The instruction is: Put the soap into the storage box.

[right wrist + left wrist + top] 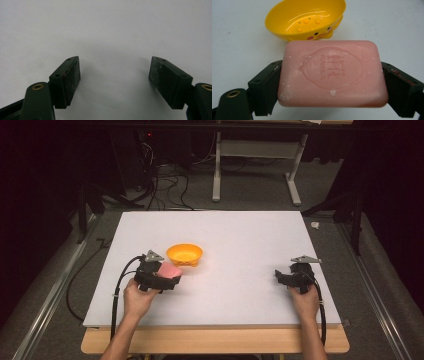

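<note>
High view sits above person's side, looks forward and down over whole white table [240, 235]. Left gripper view rides low, super close on pink soap [332, 75], yellow dish [305, 18] just behind; high view shares both. Right gripper view hugs bare tabletop, looks along own jaws.

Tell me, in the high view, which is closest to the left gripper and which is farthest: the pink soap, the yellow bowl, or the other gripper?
1. Pink rectangular soap bar: clamped in the left gripper itself.
2. Yellow plastic soap dish: just beyond the soap, slightly toward the table's middle.
3. Right gripper: far across the white table, near its right edge, jaws open.
</note>
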`<state>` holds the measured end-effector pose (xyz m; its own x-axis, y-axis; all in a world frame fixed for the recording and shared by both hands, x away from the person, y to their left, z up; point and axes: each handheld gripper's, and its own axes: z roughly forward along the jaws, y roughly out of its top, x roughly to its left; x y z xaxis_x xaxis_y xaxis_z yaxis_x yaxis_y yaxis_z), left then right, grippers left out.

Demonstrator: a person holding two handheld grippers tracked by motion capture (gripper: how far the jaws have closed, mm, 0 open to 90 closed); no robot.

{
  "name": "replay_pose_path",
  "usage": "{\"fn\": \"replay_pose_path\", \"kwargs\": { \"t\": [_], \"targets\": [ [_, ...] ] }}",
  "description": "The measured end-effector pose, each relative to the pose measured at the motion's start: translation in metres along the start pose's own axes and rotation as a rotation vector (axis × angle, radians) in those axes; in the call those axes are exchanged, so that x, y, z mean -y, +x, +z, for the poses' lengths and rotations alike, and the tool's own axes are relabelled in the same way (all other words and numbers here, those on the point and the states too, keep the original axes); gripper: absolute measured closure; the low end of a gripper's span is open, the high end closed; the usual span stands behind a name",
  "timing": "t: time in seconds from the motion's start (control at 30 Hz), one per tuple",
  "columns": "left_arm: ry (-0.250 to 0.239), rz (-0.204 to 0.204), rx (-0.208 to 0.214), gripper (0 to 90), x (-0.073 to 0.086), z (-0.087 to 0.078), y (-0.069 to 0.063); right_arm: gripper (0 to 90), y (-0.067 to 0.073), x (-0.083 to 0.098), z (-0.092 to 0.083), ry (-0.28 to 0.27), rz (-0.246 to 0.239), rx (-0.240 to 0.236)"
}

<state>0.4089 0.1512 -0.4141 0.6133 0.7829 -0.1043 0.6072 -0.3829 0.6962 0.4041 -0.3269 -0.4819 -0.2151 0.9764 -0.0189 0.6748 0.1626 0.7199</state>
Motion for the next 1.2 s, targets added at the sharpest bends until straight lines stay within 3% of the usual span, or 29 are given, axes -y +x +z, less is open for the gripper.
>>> {"fn": "replay_pose_path", "kwargs": {
  "t": [0.3, 0.73, 1.2],
  "targets": [
    [0.003, -0.008, -0.015, 13.7, -0.012, 0.0, 0.0, 25.8, 0.0, 0.0, 0.0, -0.002, 0.0, 0.001],
    [0.0, -0.044, 0.004, 13.7, -0.027, 0.004, 0.004, 25.8, 0.0, 0.0, 0.0, -0.002, -0.001, 0.001],
    [0.036, -0.047, 0.002, 13.7, -0.038, 0.013, 0.004, 25.6, 0.0, 0.0, 0.0, -0.002, -0.002, 0.002]
  ]
}}
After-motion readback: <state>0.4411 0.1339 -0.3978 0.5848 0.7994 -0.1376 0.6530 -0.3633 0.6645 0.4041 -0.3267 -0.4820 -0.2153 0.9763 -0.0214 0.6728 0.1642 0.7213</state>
